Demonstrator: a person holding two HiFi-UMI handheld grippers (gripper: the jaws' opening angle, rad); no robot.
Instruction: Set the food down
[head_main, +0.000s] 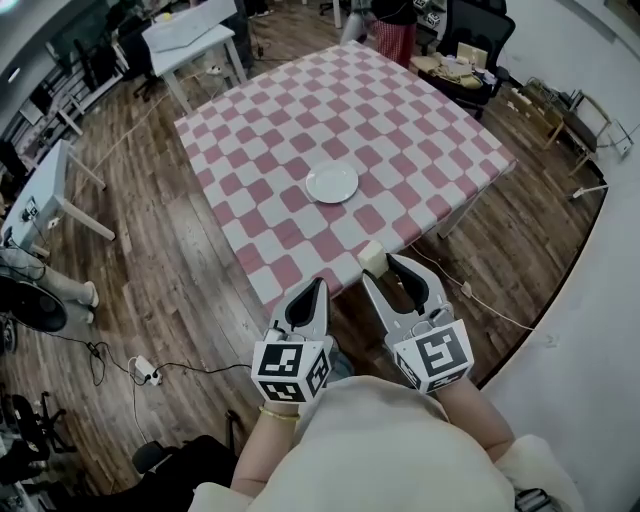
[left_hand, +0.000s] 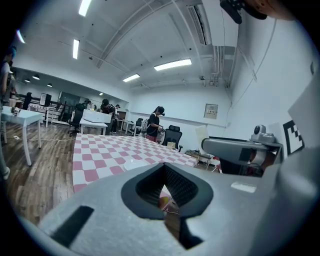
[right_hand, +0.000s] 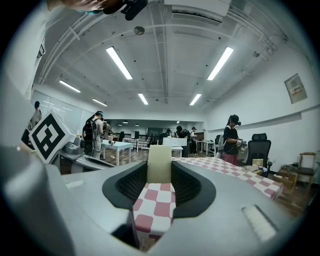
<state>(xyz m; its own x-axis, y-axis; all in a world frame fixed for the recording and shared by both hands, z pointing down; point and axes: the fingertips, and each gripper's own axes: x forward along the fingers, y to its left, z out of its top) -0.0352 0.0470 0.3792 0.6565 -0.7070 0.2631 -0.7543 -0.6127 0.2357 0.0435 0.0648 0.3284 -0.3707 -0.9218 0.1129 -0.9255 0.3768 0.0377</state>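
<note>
A pale cream block of food (head_main: 371, 256) is pinched at the tips of my right gripper (head_main: 381, 266), just off the near edge of the table (head_main: 420, 130) with its red-and-white checked cloth. In the right gripper view the food block (right_hand: 159, 159) stands upright between the jaws of the right gripper (right_hand: 159, 176). A white plate (head_main: 331, 183) sits empty near the middle of the table, beyond the block. My left gripper (head_main: 317, 285) hovers beside the right one, shut with nothing in it. In its own view the left gripper (left_hand: 163, 167) has its tips together and the plate (left_hand: 136, 162) lies low ahead.
A person (head_main: 392, 28) stands at the table's far side beside a black chair (head_main: 478, 40). White desks (head_main: 190, 40) stand at the left on the wood floor. A power strip and cables (head_main: 145, 371) lie left of me, and another cable (head_main: 490, 305) runs to the right.
</note>
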